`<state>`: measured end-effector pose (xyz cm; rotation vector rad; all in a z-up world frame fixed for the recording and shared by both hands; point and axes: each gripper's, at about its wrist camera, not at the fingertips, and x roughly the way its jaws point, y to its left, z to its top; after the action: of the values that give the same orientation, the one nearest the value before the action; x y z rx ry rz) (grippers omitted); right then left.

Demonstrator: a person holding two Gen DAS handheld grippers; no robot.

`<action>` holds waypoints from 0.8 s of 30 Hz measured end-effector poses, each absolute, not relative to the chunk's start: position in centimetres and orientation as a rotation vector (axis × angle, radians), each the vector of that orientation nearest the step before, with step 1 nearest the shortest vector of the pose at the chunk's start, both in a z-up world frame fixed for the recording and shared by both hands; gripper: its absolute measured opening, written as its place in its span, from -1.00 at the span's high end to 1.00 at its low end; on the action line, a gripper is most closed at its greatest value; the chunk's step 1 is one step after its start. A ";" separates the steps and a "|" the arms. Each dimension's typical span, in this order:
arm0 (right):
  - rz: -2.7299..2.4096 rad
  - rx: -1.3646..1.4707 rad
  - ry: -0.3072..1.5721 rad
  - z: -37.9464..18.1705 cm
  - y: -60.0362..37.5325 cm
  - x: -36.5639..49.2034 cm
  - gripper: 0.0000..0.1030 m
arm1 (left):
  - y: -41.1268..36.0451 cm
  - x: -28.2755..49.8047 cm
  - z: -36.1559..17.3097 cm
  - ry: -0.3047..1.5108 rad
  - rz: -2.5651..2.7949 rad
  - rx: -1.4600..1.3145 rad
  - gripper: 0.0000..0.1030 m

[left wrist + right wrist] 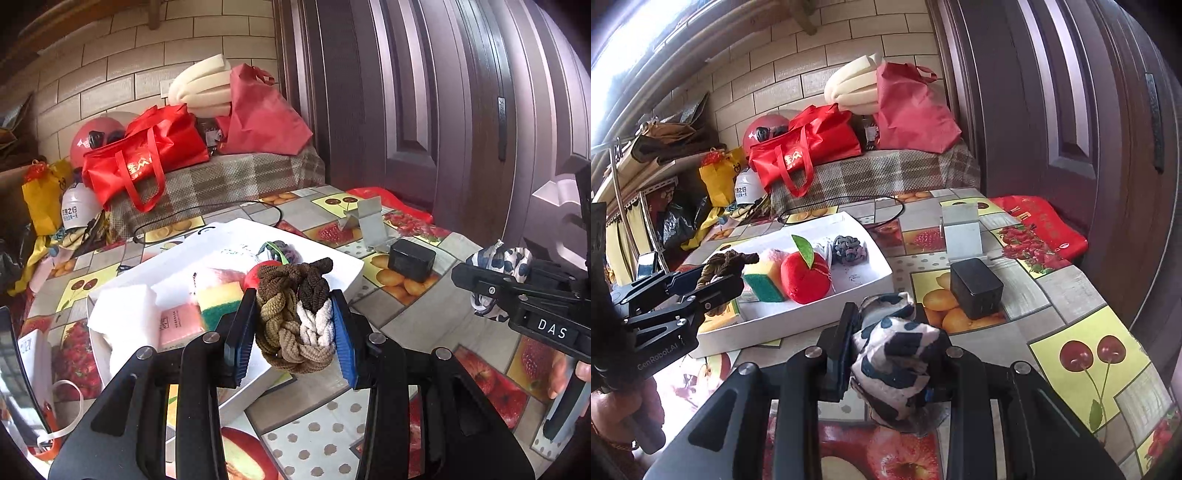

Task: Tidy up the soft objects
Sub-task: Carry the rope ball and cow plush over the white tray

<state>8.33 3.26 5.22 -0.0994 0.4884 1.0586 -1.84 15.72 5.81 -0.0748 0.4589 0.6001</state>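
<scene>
My left gripper (295, 325) is shut on a bundle of braided brown and cream hair ties (295, 314), held above the near edge of a white tray (351, 273). It also shows in the right wrist view (716, 280), over the tray's (798, 325) left end. My right gripper (890, 350) is shut on a white cloth scrunchie with dark blue spots (897, 362), just in front of the tray; it shows in the left wrist view (498, 273) at the right. In the tray lie a red plush apple (805, 277), a yellow-green sponge (764, 277), a grey braided tie (849, 249) and white foam (122, 317).
A black box (975, 288) and a metal phone stand (962, 230) sit on the fruit-print tablecloth right of the tray. A black cable (207, 214) lies behind it. Red bags (147, 155), a helmet and foam are piled at the back. A dark door (1071, 110) stands at the right.
</scene>
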 end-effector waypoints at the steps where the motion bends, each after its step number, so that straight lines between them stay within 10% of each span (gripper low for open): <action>1: 1.057 -0.094 0.481 5.5 3.2 8.2 0.45 | 15.8 -1.9 6.0 0.456 0.603 -0.072 0.26; 24: 1.125 0.012 0.354 13.5 7.3 6.8 0.45 | 26.1 -8.1 12.7 0.344 0.777 -0.209 0.26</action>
<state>6.80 7.27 13.47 0.0123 0.3544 1.1248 -8.14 26.08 12.69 -0.2087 0.3440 0.7767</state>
